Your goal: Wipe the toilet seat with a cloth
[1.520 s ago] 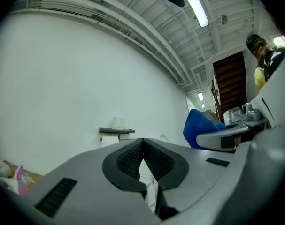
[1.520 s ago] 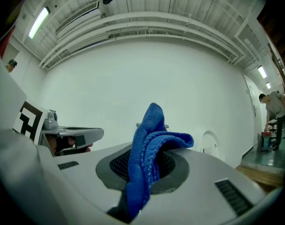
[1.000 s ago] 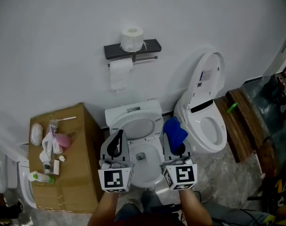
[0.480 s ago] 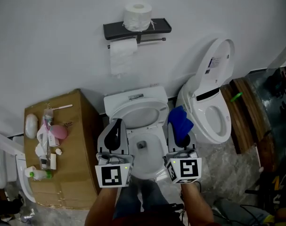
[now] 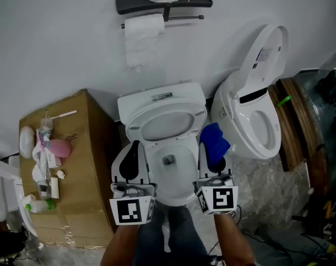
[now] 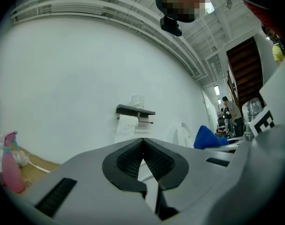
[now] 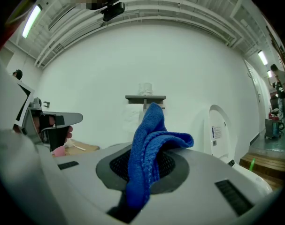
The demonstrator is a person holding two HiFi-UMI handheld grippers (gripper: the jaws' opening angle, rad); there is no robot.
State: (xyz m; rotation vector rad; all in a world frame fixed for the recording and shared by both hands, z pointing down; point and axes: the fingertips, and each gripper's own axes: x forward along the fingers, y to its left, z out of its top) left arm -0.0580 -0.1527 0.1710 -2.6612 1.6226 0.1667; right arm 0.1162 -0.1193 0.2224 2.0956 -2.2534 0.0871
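A white toilet stands in the middle of the head view, its seat ring [image 5: 135, 129] lying behind the open bowl [image 5: 176, 176]. My left gripper [image 5: 135, 151] hangs over the bowl's left rim, shut with nothing in it; in the left gripper view the pads [image 6: 133, 157] meet. My right gripper [image 5: 213, 158] is over the bowl's right side, shut on a blue cloth [image 5: 214, 142]. The cloth [image 7: 150, 146] bunches up out of the jaws in the right gripper view and also shows as a blue cloth [image 6: 206, 137] in the left gripper view. Both grippers point at the wall.
A second toilet [image 5: 262, 127] with raised lid stands at the right, wooden boards [image 5: 299, 121] beyond it. A cardboard box [image 5: 82, 170] at the left carries a pink bottle [image 5: 58, 147] and small toiletries. A toilet-paper shelf [image 5: 163, 1] hangs on the wall.
Both grippers have sunk lower toward the toilet bowl, the blue cloth still in the right one. The head view has tilted, so the paper shelf sits higher in the picture.
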